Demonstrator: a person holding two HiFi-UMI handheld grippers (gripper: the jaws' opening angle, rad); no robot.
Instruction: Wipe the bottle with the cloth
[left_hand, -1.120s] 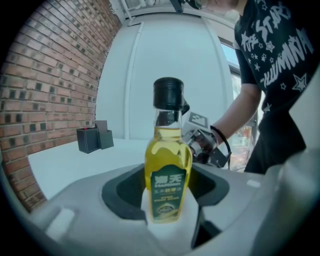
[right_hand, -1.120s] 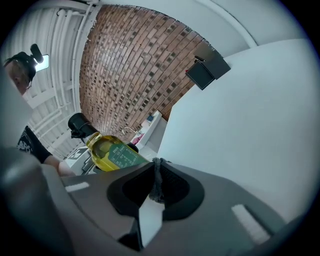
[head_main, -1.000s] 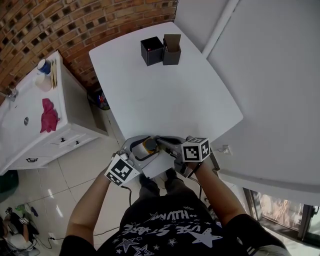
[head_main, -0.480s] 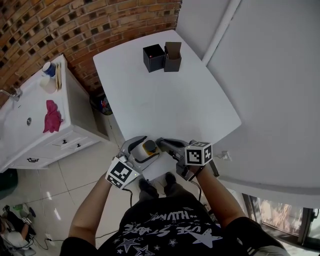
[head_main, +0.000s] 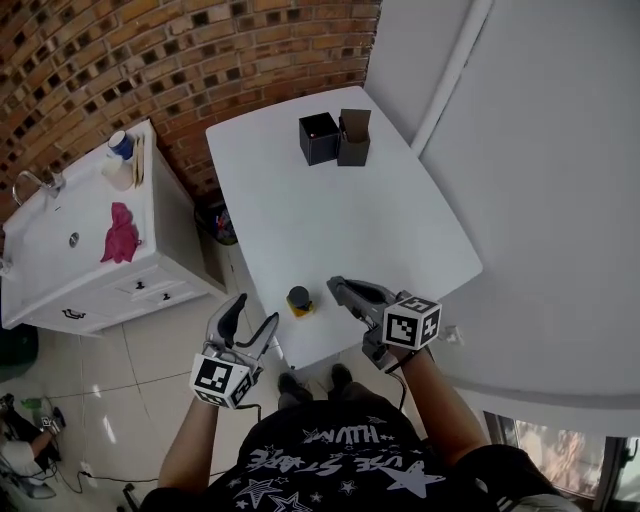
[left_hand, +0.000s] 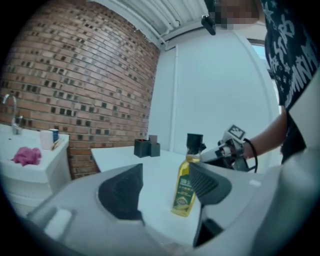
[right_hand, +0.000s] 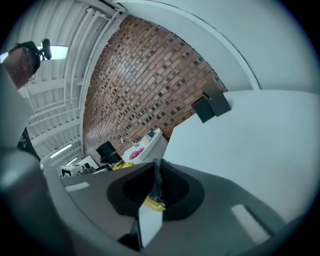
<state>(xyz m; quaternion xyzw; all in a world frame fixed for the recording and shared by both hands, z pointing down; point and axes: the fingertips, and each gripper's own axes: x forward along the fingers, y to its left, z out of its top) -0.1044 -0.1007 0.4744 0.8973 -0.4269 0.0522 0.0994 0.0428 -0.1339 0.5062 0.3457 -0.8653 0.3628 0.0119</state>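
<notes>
White counter, sink cabinet to its left.

Left hand-held gripper is off the counter's near corner. Its jaws have just been opening and now gape wide, with nothing between the pads.

Right hand-held gripper is closed, with nothing clearly held.

Pink cloth lies on the cabinet, well apart; probably the next thing to fetch.

Bottle stands upright and free at the counter's front edge, between both grippers, ready for wiping.

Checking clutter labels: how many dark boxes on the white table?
2. Both at the far end of the table, side by side: black box left, open-flapped box right. None seem hidden.
</notes>
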